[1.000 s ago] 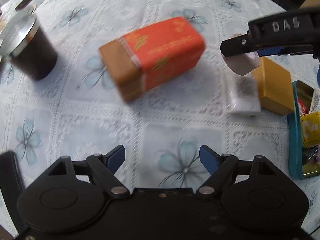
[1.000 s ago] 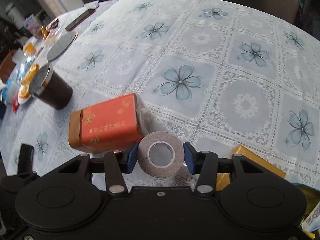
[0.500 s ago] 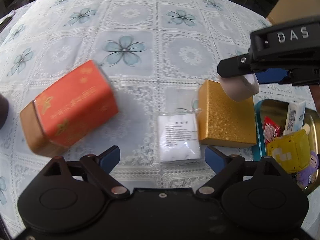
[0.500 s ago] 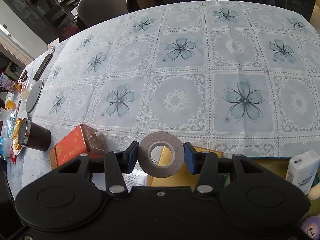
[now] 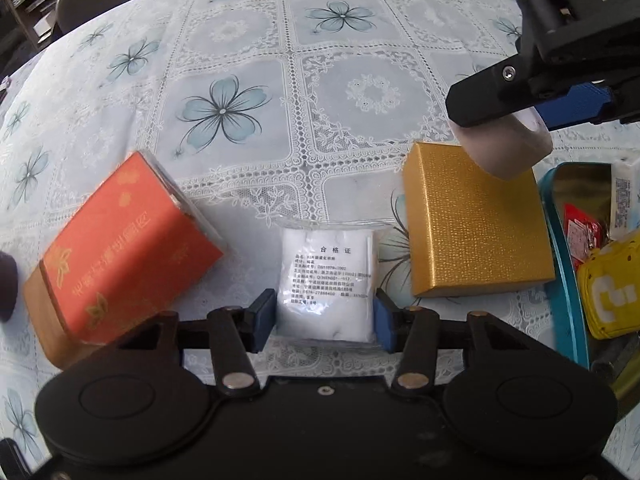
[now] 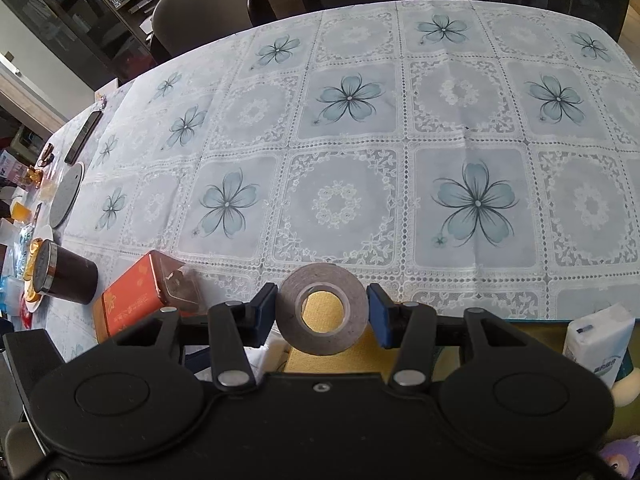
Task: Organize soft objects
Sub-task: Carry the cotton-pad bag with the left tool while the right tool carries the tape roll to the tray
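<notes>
The left gripper (image 5: 325, 325) has just been closing and now pinches the white cotton-pad packet (image 5: 326, 284), lying near the desk's near edge between orange box (image 5: 120, 248) and gold box (image 5: 476, 224). The right gripper (image 6: 322, 315) clamps a tape roll (image 6: 323, 314). Next: lift the packet toward the teal tin (image 5: 560, 264).

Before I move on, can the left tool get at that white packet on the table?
Probably yes: the left tool has just been closing, its pads already flanking the white packet, and nothing lies over the packet.
</notes>
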{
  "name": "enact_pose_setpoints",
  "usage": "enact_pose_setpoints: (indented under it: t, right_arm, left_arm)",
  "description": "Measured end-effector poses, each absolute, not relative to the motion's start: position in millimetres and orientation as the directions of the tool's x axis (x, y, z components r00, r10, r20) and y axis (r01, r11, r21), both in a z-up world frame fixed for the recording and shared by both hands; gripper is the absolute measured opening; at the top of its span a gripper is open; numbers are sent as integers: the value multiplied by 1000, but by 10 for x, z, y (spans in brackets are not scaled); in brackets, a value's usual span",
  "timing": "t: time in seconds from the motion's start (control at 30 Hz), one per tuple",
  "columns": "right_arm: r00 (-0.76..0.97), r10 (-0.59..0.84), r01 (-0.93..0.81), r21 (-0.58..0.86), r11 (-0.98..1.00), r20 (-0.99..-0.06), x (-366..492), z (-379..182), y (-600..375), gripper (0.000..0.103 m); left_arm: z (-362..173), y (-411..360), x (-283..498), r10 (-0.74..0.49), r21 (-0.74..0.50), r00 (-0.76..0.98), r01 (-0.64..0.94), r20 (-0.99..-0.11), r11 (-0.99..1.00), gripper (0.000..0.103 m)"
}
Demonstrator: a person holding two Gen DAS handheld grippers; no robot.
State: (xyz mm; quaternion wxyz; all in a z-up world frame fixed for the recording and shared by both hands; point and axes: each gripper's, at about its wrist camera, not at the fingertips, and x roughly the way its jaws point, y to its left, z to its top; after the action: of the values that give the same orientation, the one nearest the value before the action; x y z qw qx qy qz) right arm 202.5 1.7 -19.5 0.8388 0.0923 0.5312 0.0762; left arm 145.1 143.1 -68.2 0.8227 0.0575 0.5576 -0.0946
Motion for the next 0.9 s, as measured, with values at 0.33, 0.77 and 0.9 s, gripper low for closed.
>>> enact_pose_setpoints:
  t: [0.33, 0.77, 0.9]
  right_arm:
    - [417, 223, 11, 250, 968, -881, 2021, -187, -149, 48]
    - [456, 199, 115, 279, 953, -867, 1693, -35, -893, 48]
    - [477, 184, 159, 290, 944, -860, 1540, 26, -1227, 48]
  left_arm:
    - [-304, 1548, 1569, -114, -55, 389, 161, -914, 985, 44]
    - [100, 707, 1693, -181, -83, 399, 252, -899, 964, 44]
    - [196, 318, 1631, -210, -94, 388, 297, -897, 950, 44]
